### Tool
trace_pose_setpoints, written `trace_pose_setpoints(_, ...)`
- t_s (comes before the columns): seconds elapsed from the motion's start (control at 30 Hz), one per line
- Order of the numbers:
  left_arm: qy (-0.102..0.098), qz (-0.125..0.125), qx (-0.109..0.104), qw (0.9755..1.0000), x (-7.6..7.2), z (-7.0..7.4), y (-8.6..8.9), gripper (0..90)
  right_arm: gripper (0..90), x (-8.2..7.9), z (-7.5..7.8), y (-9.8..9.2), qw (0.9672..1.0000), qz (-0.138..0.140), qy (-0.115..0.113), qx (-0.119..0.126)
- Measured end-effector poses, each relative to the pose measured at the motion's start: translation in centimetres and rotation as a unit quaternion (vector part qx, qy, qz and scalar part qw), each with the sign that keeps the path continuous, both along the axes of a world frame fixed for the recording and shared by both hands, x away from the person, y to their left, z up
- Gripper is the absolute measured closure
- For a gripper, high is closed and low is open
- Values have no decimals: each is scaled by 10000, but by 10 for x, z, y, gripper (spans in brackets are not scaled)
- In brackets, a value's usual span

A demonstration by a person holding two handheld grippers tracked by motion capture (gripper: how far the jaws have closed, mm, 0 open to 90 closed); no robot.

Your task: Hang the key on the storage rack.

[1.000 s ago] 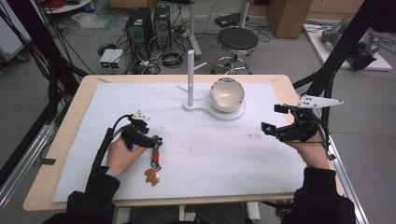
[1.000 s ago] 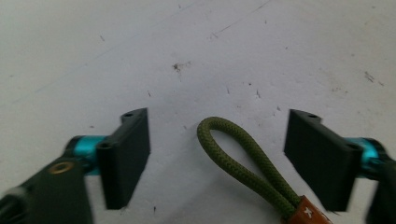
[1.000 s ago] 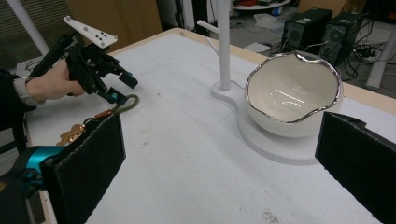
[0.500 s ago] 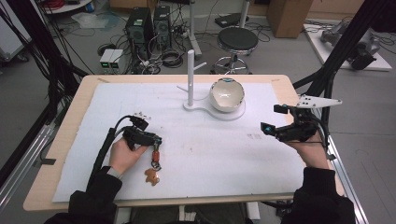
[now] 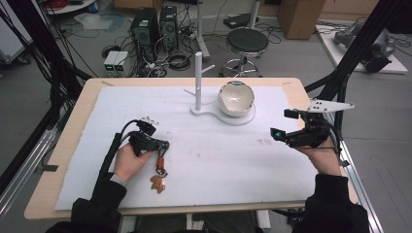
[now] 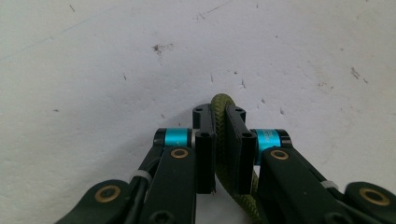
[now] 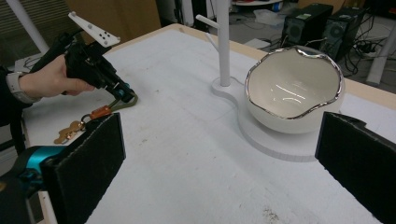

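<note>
While the right gripper (image 5: 282,124) hangs wide open near the bowl (image 5: 236,98), the left gripper (image 5: 163,144) has just clamped tight on the keychain's olive cord loop (image 6: 220,119).

The left gripper (image 6: 223,140) has just been closing its jaws: a second ago they stood apart over the olive cord (image 6: 223,122) of the keychain (image 5: 158,171), and now the pads press on that cord from both sides. The cord's loop pokes out past the jaw tips, just above the white mat (image 6: 116,60), and the rest trails back beneath the gripper.
</note>
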State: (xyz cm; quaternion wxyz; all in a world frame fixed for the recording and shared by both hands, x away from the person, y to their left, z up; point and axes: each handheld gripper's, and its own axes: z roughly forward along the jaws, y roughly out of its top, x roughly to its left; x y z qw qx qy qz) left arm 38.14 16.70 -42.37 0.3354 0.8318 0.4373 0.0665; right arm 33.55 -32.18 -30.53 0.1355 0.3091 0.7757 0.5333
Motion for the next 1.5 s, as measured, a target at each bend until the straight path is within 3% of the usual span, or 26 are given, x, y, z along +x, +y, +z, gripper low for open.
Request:
trace_pose_setpoints(0.17,-42,-10,4,10000,-1,1,-1,829,9,0,0,1,10000,9,8,-13)
trace_pose_setpoints(0.27,-80,-20,-106,9999,-2,7,0,830,9,0,0,1,10000,6,20,-11)
trace_pose_setpoints(0.4,-352,-44,-357,9987,-6,24,-2,830,9,1,-1,1,10000,-6,-19,-21)
trace_pose_setpoints(0.73,-937,-233,-719,9927,-13,75,-11,831,9,1,0,0,10000,-8,-3,65)
trace_pose_setpoints(0.9,-1352,-261,-837,9869,-19,102,-4,831,9,1,0,0,10000,-2,1,56)
trace_pose_setpoints(1.0,-1483,-319,-963,9837,-22,115,-1,831,9,1,0,1,10000,2,25,62)
trace_pose_setpoints(1.07,-1518,-337,-1059,9821,-22,120,1,831,9,1,0,2,10000,4,31,45)
trace_pose_setpoints(1.3,-1432,-398,-1074,9830,-13,129,4,831,9,2,0,2,10000,23,8,67)
trace_pose_setpoints(1.5,-1349,-414,-1078,9841,6,133,-11,831,9,3,0,2,10000,38,4,87)
